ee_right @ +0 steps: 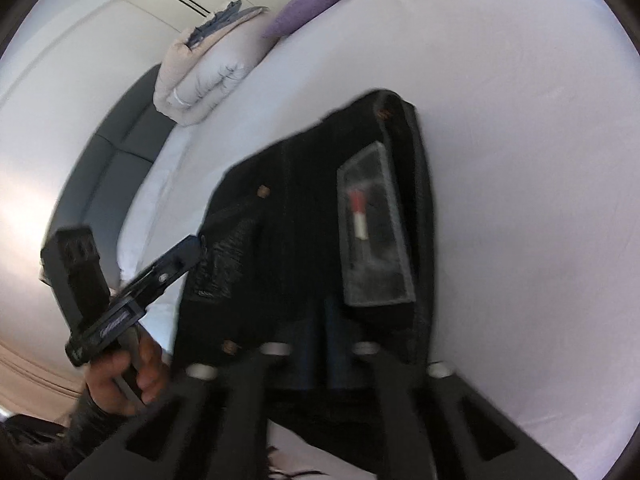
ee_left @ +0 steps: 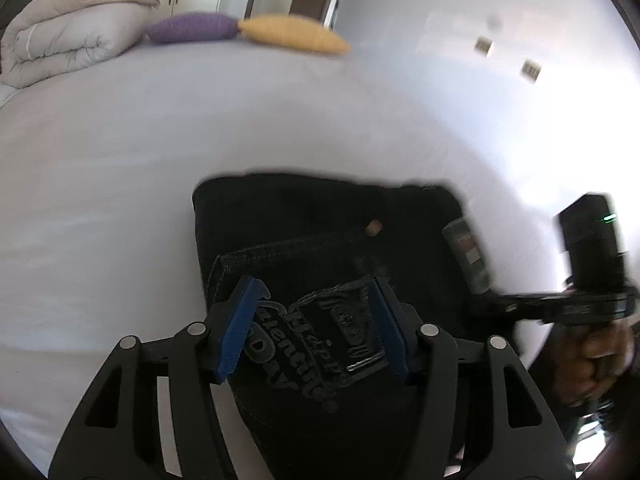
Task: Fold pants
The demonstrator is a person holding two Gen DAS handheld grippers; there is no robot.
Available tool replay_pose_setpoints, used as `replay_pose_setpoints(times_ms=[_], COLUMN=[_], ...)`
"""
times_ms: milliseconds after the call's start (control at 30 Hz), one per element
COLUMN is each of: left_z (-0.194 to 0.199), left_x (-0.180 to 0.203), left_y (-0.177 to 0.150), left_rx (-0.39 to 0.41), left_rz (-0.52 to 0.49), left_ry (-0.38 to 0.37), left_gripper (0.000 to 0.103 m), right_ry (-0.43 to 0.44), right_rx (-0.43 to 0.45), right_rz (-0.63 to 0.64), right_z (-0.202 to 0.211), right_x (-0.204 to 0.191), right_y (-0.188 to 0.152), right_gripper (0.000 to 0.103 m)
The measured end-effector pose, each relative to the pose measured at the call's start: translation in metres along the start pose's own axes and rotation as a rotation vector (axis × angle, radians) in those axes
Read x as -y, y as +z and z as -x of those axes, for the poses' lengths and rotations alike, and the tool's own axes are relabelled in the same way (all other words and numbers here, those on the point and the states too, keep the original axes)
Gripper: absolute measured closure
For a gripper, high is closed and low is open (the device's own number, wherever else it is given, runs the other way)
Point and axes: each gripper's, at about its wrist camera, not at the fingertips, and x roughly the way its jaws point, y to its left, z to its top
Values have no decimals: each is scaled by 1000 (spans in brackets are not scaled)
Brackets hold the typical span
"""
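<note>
The left gripper (ee_left: 314, 322), fingers apart, hovers over folded black jeans (ee_left: 320, 232); the right gripper (ee_right: 320, 344) looks clamped on them, cushions beyond.

You've got blown-out glare on the wall (ee_left: 520, 92) at 2 o'clock, heavy motion blur on the pants (ee_right: 320, 220), fisheye bending at edges.

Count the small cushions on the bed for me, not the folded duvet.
2. A purple cushion and a yellow cushion lie end to end at the far edge of the bed, right of the folded duvet. Others could sit outside both views.
</note>
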Motion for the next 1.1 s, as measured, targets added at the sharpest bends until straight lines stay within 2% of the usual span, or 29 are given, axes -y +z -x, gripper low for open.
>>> replay_pose_setpoints(times_ms=[233, 333, 533, 567, 600, 633, 667, 700, 733, 800, 867, 1033, 1067, 1100], left_z=[0, 9, 47, 57, 65, 80, 91, 100, 106, 107, 94, 23, 12, 1], left_x=[26, 44, 67, 64, 62, 55, 45, 32, 25, 4, -12, -43, -45, -46], left_y=[-42, -68, -105, -109, -111, -110, -106, -99, -94, -75, -54, -22, -20, -17], left_rx=[23, 59, 113, 116, 122, 138, 166, 193, 205, 208, 172, -53, -83, -110], left_rz=[-106, -194, -238, -228, -210, -177, -130, -77, -45, 27, 85, 209, 211, 215], left_ry=[66, 126, 174, 151, 127, 99, 77, 66, 58, 30, 9, -147, -140, -132], left_gripper=[49, 49, 48, 45, 43, 35, 24, 20, 14, 13, 13, 13, 13, 13], right_ry=[9, 11, 21, 33, 42, 37, 28, 16, 6, -5, -14, 48, 51, 56], right_rx=[47, 73, 84, 89, 94, 120, 146, 173, 193, 196, 169, 59, 41, 18], right_rz=[9, 10, 71, 79, 84, 93, 96, 101, 103, 59, 15, -113, -127, -146], right_z=[11, 15, 35, 43, 46, 58, 67, 75, 80, 83, 77, 39, 31, 21], right_x=[3, 2, -2, -3, -6, -7, -7, -6, -6, 5, 16, 44, 47, 51], right_y=[-23, -33, -51, -54, -51, -50, -48, -46, -42, -25, -11, 19, 22, 25], right_gripper=[103, 103, 101, 93, 73, 57, 31, 27, 27, 27, 28, 37, 38, 43])
